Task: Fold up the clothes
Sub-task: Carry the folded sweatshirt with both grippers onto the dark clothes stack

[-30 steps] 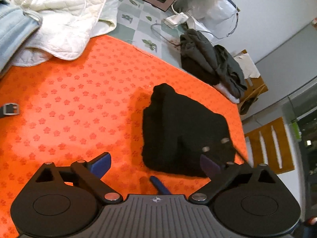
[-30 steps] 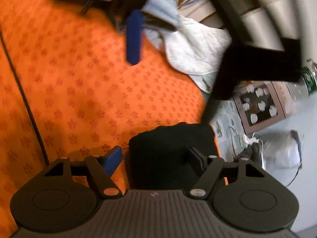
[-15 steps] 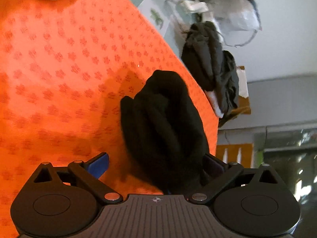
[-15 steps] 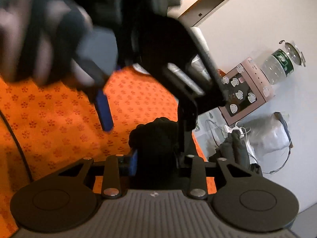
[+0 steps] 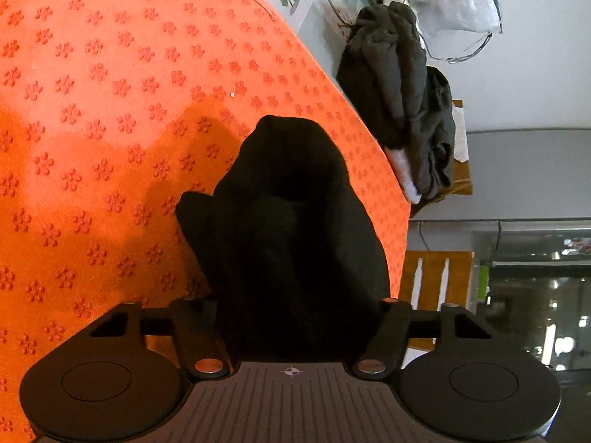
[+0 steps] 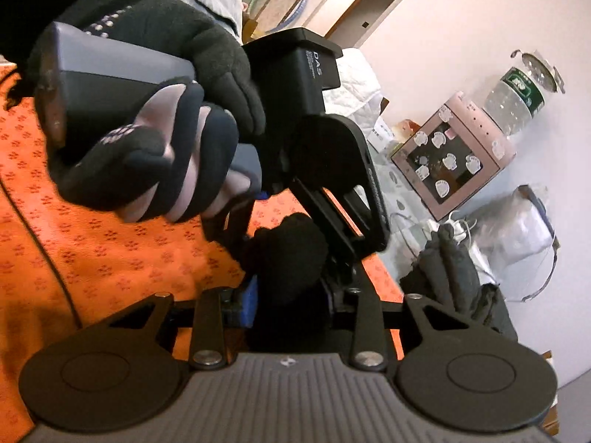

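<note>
The black garment (image 5: 291, 214) lies bunched on the orange flower-print mat (image 5: 92, 110), near its edge. The left tool (image 5: 295, 306) is closing its jaws around the bundle's near end. The right tool (image 6: 291, 295) pinches another fold of it. A gloved hand (image 6: 159, 140) grips the left tool's handle. Beside the mat, a pile of dark grey clothes (image 5: 402, 88) rests.
</note>
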`<move>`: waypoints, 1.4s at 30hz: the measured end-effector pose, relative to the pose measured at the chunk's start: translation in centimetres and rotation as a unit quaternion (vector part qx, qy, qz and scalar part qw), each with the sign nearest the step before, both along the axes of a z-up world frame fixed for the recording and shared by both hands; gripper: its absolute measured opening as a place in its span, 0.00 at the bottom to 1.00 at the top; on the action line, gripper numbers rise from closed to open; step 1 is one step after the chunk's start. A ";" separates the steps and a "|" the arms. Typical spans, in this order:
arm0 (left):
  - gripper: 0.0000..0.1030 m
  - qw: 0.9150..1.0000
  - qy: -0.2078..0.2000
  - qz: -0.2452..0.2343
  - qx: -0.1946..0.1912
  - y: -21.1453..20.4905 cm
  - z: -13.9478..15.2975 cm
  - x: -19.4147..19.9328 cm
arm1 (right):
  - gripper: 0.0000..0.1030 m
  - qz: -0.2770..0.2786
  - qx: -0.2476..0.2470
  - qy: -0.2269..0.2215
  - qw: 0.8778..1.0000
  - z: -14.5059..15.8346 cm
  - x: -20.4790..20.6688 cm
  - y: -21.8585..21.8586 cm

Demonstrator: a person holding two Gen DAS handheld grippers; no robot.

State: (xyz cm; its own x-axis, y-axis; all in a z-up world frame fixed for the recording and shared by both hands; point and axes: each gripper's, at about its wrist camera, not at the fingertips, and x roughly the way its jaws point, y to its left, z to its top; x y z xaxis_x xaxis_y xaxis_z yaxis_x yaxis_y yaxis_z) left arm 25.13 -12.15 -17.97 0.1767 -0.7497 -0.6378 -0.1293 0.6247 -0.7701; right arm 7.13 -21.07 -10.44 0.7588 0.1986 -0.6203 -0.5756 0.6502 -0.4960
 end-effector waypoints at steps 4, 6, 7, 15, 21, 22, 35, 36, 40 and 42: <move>0.61 1.000 0.004 -0.005 0.012 -0.1 0.2 0.2 | 0.41 -0.058 0.066 0.045 0.995 1.5 -0.7 -3.1; 0.61 1.000 0.005 -0.005 0.013 0.0 0.2 0.3 | 0.52 -0.114 0.137 0.082 0.980 2.2 -0.6 -6.1; 0.61 1.000 0.006 -0.005 0.014 0.0 0.1 0.3 | 0.56 -0.142 0.174 0.102 0.969 2.3 -0.4 -7.7; 0.62 1.000 0.009 -0.009 0.017 0.4 0.0 0.3 | 0.66 -0.316 0.400 0.189 0.839 -1.0 0.9 -18.1; 0.65 1.000 0.013 -0.005 0.016 0.7 -0.4 -0.1 | 0.73 -0.342 0.509 0.243 0.751 -5.1 3.7 -20.7; 0.65 1.000 0.014 -0.004 0.016 0.8 -0.5 -0.1 | 0.73 -0.342 0.522 0.252 0.740 -5.6 4.1 -20.7; 0.57 0.998 -0.050 -0.007 0.045 0.1 3.2 -0.6 | 0.33 -0.331 0.613 0.260 0.669 -4.7 5.2 -20.5; 0.57 0.997 -0.058 -0.008 0.043 0.0 4.0 -0.4 | 0.33 -0.327 0.617 0.252 0.670 -3.8 5.2 -20.7; 0.57 0.995 -0.093 -0.013 0.021 -0.8 7.9 1.0 | 0.33 -0.310 0.630 0.214 0.680 0.2 6.1 -21.7; 0.57 0.993 -0.113 -0.017 0.012 -1.6 10.1 2.3 | 0.33 -0.300 0.633 0.195 0.686 2.3 6.9 -22.6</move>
